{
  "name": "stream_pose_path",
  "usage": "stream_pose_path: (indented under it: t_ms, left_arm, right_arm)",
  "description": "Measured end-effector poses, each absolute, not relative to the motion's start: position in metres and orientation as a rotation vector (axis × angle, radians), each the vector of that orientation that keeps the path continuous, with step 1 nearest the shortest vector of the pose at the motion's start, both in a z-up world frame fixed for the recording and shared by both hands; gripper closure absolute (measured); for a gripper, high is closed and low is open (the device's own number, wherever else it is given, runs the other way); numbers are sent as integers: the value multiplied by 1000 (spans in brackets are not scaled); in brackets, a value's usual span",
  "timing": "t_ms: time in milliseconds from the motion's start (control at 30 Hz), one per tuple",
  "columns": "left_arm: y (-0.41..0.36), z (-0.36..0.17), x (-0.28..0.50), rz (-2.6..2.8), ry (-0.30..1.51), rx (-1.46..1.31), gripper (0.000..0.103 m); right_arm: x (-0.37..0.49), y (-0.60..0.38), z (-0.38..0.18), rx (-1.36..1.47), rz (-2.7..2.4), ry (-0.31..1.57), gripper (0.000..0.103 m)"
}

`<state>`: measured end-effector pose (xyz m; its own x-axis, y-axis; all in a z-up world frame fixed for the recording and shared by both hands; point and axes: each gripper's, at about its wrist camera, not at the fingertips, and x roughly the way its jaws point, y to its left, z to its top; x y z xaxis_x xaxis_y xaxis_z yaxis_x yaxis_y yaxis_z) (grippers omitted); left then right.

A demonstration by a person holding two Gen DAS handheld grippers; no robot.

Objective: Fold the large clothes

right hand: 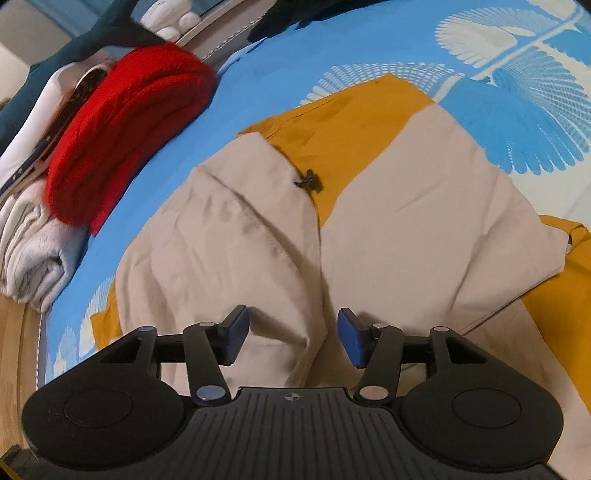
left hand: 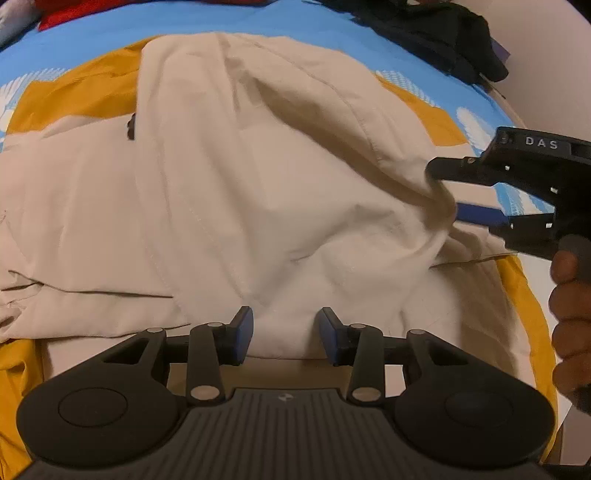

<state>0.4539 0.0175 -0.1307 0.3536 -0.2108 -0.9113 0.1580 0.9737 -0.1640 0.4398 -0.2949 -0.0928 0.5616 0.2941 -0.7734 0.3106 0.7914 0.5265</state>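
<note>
A large beige and mustard-yellow jacket (left hand: pixel 229 192) lies spread on a blue patterned bed sheet (left hand: pixel 258 22); it also shows in the right wrist view (right hand: pixel 424 221). My left gripper (left hand: pixel 286 332) is open, its blue pads just above the jacket's near hem. My right gripper (right hand: pixel 291 336) is open with a raised ridge of beige cloth between its pads. In the left wrist view the right gripper (left hand: pixel 443 192) reaches in from the right, fingers spread around a lifted fold at the jacket's right edge.
A folded red garment (right hand: pixel 125 133) lies on a stack of white and grey clothes (right hand: pixel 33 236) at the bed's left. A dark garment pile (left hand: pixel 436 33) sits at the far right. A small black cord toggle (right hand: pixel 308 180) lies on the jacket.
</note>
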Motion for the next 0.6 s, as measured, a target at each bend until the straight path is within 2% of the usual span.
stream_pose_path:
  t_ms: [33, 67, 100, 167, 333, 433, 467, 600]
  left_arm:
    - [18, -133, 454, -238, 1190, -46, 59]
    - [20, -128, 455, -242, 1191, -42, 59]
    - [19, -128, 455, -244, 1192, -34, 59]
    - [16, -128, 456, -246, 1196, -24, 59]
    - [9, -129, 462, -257, 1204, -7, 59]
    - [12, -125, 463, -279, 1205, -8, 59]
    - [14, -121, 464, -284, 1192, -18, 59]
    - [32, -103, 470, -283, 1098, -114, 59]
  right_arm:
    - [441, -296, -94, 698, -6, 991, 53]
    - [443, -298, -96, 716, 6, 987, 64]
    - [444, -300, -98, 741, 15, 985, 80]
    - [444, -309, -104, 820, 1, 985, 99]
    - [437, -323, -122, 904, -131, 1047, 98]
    - [438, -320, -120, 853, -160, 1058, 90]
    - [438, -317, -115, 825, -165, 1052, 83]
    - [437, -307, -83, 646, -177, 920, 70]
